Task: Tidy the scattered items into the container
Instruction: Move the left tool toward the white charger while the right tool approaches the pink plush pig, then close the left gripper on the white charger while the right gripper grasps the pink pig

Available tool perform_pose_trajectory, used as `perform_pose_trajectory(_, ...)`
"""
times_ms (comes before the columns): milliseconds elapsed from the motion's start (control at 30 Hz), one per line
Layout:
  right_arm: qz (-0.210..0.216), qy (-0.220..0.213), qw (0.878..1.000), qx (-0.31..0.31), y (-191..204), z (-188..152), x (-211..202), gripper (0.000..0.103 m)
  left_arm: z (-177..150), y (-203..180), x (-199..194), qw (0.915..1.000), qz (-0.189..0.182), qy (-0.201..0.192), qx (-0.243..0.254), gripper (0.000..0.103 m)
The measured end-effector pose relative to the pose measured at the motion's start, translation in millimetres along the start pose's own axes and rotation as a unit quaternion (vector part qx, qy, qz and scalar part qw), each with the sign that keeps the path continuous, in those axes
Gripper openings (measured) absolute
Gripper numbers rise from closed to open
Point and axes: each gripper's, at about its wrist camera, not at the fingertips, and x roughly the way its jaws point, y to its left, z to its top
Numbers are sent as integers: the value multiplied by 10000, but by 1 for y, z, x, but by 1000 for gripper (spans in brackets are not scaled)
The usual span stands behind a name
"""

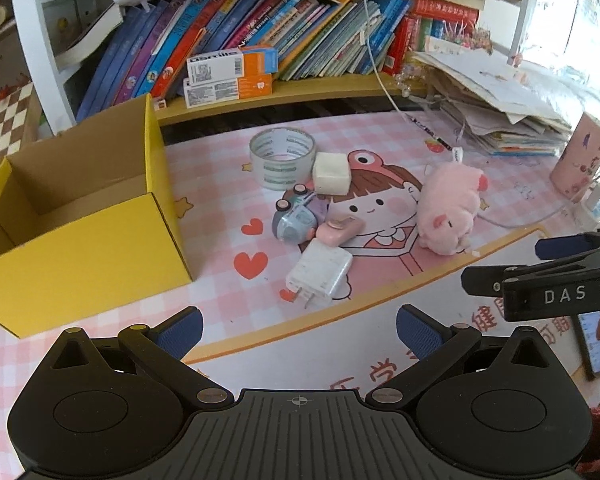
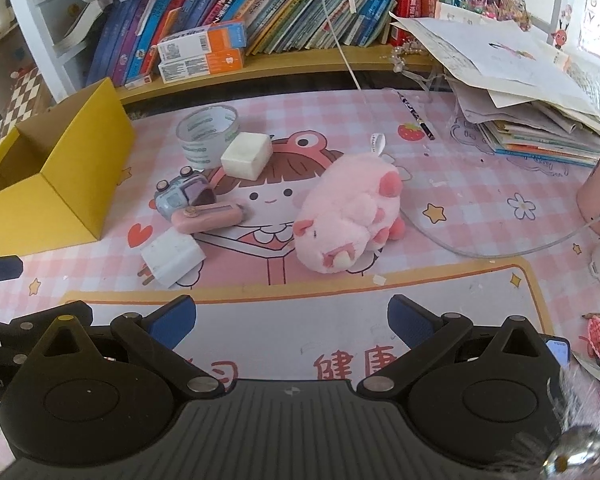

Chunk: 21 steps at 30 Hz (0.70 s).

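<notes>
Bare tabotop does not apply: bare tabletop strip separates both spread, empty claws, left (image 1: 298,330) and right (image 2: 291,320), at the near edge, from the charger (image 1: 319,274); box (image 1: 80,236) stands at the left edge.

- My left wrist camera sits low over the near edge of the desk mat (image 1: 380,304), looking forward and down along the left gripper (image 1: 298,330) toward the bookshelf (image 1: 300,84).
- From there the yellow box (image 1: 88,236) is close on the left, and the right gripper (image 1: 500,266) pokes in at the right edge.
- My right wrist camera faces the same way, set further right; the box (image 2: 60,184) is smaller and further left.
- Both views share the pink plush pig (image 2: 348,216), tape roll (image 2: 206,134), white charger (image 2: 172,258) and shelf books.
</notes>
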Motion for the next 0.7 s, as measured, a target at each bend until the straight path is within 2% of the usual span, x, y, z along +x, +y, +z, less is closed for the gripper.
perform_pose_trajectory(200,133,-41,9999,82,-10,7,7,101,8,0,18,9998,-2,216,-2,103)
perform_pose_trajectory(400,147,-32,9997,195,-22,17,19,101,16,-6,29,9997,-146,107,185,102)
perform_pose_trajectory(700,146,63,9995,278,-29,28,40,101,24,-12,53,9989,-206,243,344,86)
